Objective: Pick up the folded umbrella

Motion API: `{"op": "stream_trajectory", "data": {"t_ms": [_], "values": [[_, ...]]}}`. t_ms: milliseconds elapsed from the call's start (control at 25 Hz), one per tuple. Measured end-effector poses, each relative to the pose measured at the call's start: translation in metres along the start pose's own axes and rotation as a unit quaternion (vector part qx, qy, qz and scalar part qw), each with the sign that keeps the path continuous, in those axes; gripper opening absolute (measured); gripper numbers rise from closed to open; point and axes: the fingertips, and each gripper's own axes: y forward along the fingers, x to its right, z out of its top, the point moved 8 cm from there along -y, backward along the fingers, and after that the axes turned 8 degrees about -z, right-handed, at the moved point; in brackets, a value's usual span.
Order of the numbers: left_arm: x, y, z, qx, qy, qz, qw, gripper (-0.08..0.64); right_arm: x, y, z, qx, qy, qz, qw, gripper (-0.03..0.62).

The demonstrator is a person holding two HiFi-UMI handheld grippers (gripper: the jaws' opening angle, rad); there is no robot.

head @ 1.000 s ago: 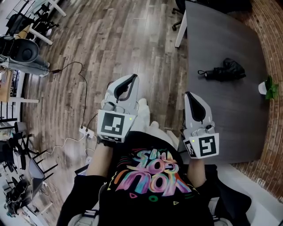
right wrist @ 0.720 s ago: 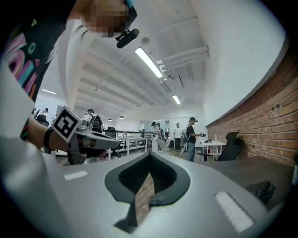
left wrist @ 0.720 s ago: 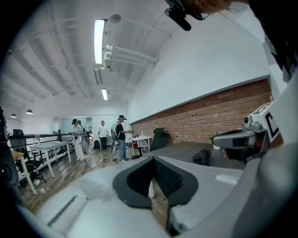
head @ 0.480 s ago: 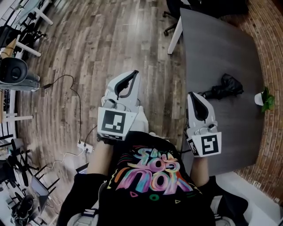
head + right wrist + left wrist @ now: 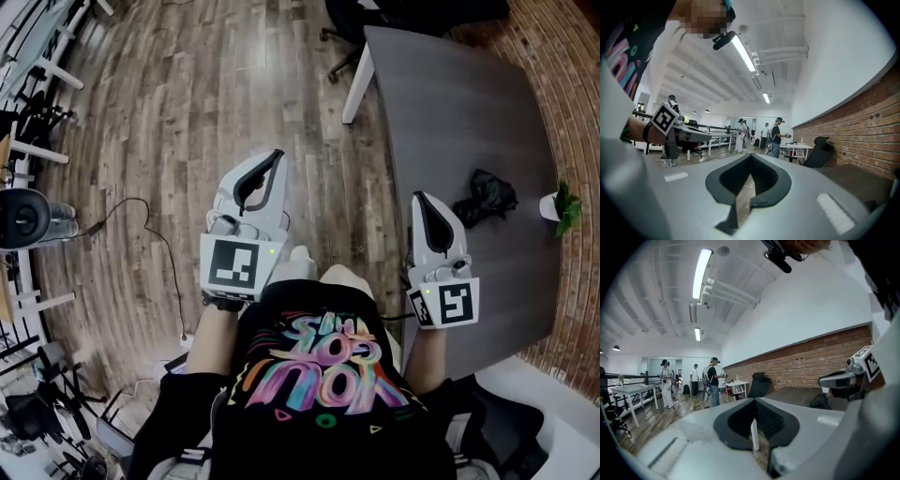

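Umbrella is lying folded on the table: black, soft crumpled fabric, bunched into an irregular lump rather than a neat roll; it is sitting toward the table's right side, near a small white pot holding a green plant, not touching it. Table is showing a dark grey matte top on a white leg; floor is showing weathered wood planks; red brick wall is running along the right; a black chair is standing at the table's far corner.

Both grippers are showing pale grey moulded shells, tapering to the tips, with black ribbed pads inside and a marker cube at the rear. Left gripper is hanging over the floor, fingers clenched tip to tip and grasping nothing; its own view is showing only the floor and the white leg through the slot behind the tips. Right gripper is hovering over the table near its left edge, fingers likewise pressed together and empty.

Umbrella is lying to the right of the right gripper's fingertips and slightly ahead of them, near but clearly apart, no contact; it is sitting well apart from the left gripper, with the right gripper roughly between the two.
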Motion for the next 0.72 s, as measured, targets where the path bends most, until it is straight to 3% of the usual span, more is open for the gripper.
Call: {"op": "stream_trajectory", "data": {"t_ms": [360, 720], "values": [[-0.020, 0.037, -0.013, -0.014, -0.018, -0.023, 0.9995, 0.000, 0.019, 0.024, -0.013, -0.032, 0.013, -0.038, 0.999, 0.000], [-0.038, 0.107, -0.001, -0.014, 0.000, -0.040, 0.9991, 0.000, 0.064, 0.073, -0.030, -0.032, 0.033, -0.062, 0.997, 0.000]]}}
